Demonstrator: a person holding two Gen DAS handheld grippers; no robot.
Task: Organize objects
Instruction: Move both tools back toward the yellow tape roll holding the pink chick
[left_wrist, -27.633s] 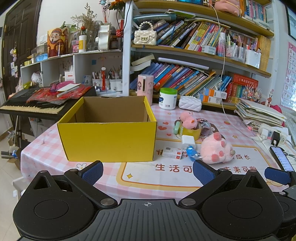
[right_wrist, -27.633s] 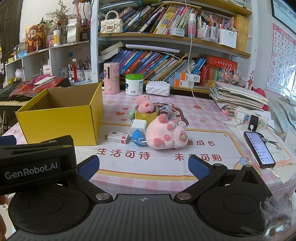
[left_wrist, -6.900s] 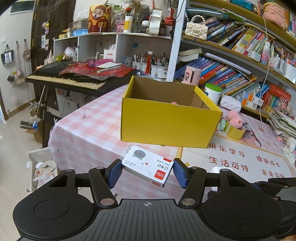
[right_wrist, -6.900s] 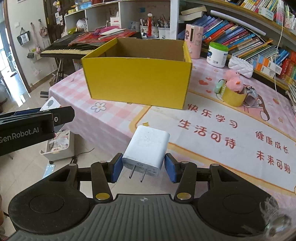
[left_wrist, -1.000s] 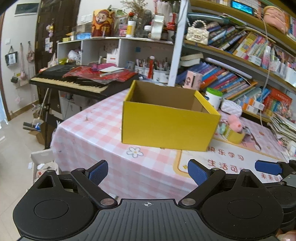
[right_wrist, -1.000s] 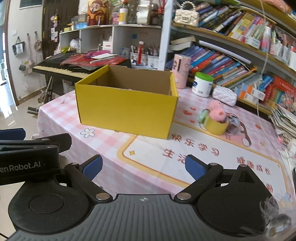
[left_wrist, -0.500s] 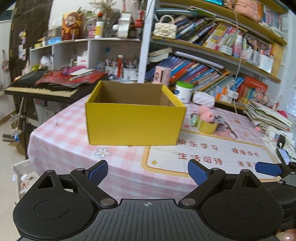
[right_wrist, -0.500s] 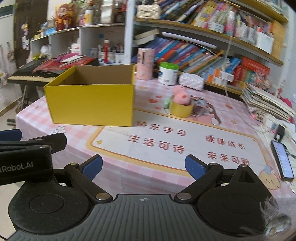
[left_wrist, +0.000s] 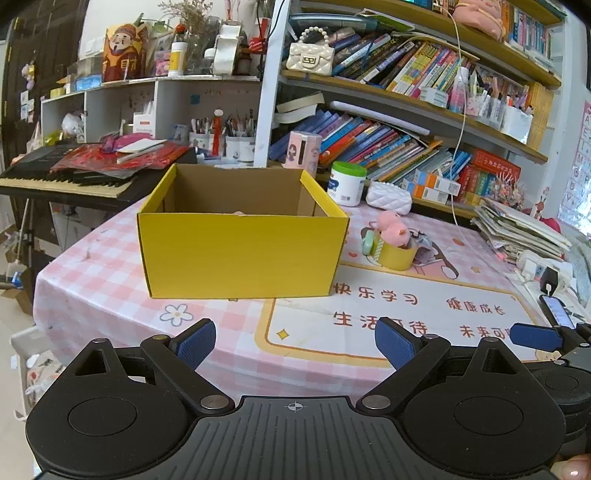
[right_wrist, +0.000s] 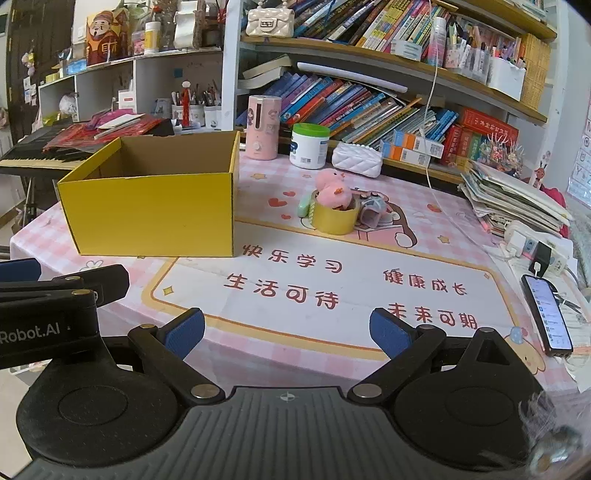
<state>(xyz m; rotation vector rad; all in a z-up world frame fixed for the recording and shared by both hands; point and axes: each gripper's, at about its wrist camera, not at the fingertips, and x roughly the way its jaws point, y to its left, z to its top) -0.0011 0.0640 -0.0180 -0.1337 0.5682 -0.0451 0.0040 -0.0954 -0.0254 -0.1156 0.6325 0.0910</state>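
Observation:
A yellow cardboard box (left_wrist: 240, 251) stands open on the pink checked table, left of the printed mat; it also shows in the right wrist view (right_wrist: 155, 214). A bit of pink shows just above its front rim. A yellow tape roll (right_wrist: 334, 218) with a small pink plush (right_wrist: 330, 192) on it sits right of the box, beside a green item and a grey clip. My left gripper (left_wrist: 294, 341) is open and empty at the table's near edge. My right gripper (right_wrist: 286, 332) is open and empty over the mat's front.
A phone (right_wrist: 546, 314) and a power strip (right_wrist: 535, 251) lie at the right edge by a paper stack (right_wrist: 517, 199). A pink bottle (right_wrist: 263, 127), a white jar (right_wrist: 309, 146) and a white pouch (right_wrist: 356, 159) stand at the back. Bookshelves rise behind; a keyboard (left_wrist: 62, 181) stands left.
Both grippers, open and empty throughout, have swung right and closer to the table. The box now sits nearer the middle of the left wrist view.

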